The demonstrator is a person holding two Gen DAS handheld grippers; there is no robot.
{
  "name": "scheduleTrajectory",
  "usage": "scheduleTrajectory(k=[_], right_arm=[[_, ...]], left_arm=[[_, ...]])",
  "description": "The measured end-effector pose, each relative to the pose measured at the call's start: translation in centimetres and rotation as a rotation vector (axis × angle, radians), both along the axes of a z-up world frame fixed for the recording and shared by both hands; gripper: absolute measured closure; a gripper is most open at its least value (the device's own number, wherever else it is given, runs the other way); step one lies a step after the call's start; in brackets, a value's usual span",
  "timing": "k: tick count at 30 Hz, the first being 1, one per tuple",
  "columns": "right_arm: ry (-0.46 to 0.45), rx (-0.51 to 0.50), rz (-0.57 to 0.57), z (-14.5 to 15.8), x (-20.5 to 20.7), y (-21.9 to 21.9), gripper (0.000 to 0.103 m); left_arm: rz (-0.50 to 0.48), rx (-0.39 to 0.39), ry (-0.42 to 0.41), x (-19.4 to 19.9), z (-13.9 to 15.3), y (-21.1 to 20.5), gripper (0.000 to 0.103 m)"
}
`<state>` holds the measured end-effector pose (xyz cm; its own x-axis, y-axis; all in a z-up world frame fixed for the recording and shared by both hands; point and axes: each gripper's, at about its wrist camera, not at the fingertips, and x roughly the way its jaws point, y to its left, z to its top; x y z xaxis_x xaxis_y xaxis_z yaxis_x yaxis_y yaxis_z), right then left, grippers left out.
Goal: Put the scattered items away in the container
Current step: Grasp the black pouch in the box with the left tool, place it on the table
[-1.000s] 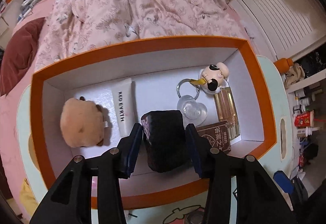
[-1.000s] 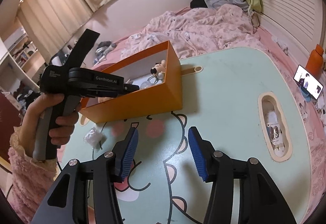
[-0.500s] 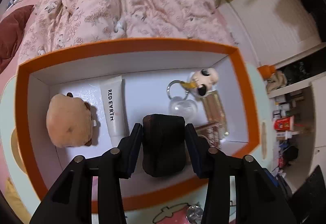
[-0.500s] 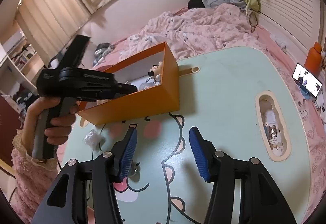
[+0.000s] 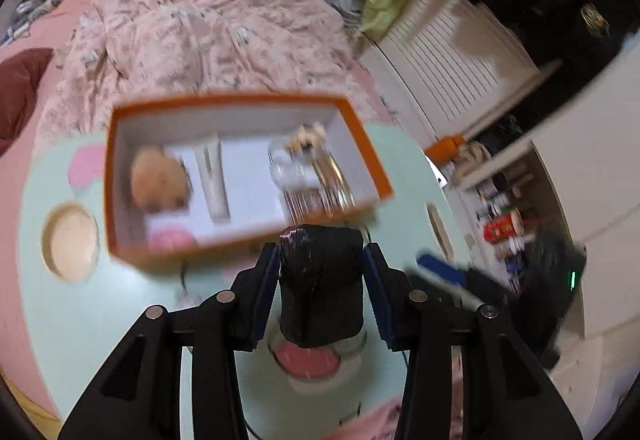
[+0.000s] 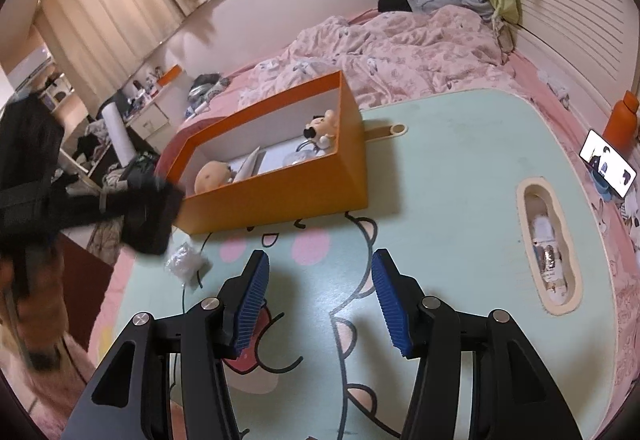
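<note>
In the right wrist view, the left gripper (image 6: 150, 216) shows blurred at nine o'clock, its jaws clamped on a black pouch (image 6: 150, 214) that hangs above the table's edge, just outside the near left corner of the orange box (image 6: 280, 196). At seven o'clock from that corner a small crumpled clear packet (image 6: 185, 261) lies on the mint-green table (image 6: 452, 168), touching the tabletop and apart from the box. The box sits at eleven to twelve o'clock from the right gripper (image 6: 318, 300), open-topped, holding a tan round plush (image 6: 212, 176), a white tube (image 6: 246, 169), and a small figure on a keyring (image 6: 320, 128) toward its far right end. The right gripper hovers over the cartoon print with its blue pads set moderately wide and nothing between them. At three o'clock a cut-out slot (image 6: 550, 240) in the table holds a few small items, too unclear to name. In the left wrist view the black pouch (image 5: 322, 282) fills the gap between the pads, both pressing its sides, with the orange box (image 5: 248, 240) blurred at eleven o'clock beyond it and the pouch outside its near wall.
</note>
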<state>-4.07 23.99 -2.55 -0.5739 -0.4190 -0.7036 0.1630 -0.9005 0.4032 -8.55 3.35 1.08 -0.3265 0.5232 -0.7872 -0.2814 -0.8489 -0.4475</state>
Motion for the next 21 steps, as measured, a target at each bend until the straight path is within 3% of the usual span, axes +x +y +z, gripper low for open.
scheduleTrajectory(k=[6,11,15,18,21], right_arm=[[-0.005,0.010,0.011,-0.2,-0.1,-0.6,0.050],[-0.006,0.010,0.009,-0.3,-0.1,-0.7,0.050],[-0.010,0.011,0.007,-0.3,-0.1,-0.6,0.050],[-0.015,0.014,0.010,-0.3,-0.1,-0.8,0.050],[-0.013,0.022,0.017,-0.4,0.0,-1.1,0.050]], left_arm=[[0.000,-0.021,-0.054,2.6,-5.2,-0.1,0.059],[0.008,-0.089,-0.030,3.2,-7.0,-0.1,0.059],[0.029,-0.095,-0.004,3.5,-7.2,-0.7,0.059],[0.047,-0.124,0.051,4.0,-6.7,-1.1,0.059],[0.082,-0.207,0.194,5.1,-5.6,-1.2,0.059]])
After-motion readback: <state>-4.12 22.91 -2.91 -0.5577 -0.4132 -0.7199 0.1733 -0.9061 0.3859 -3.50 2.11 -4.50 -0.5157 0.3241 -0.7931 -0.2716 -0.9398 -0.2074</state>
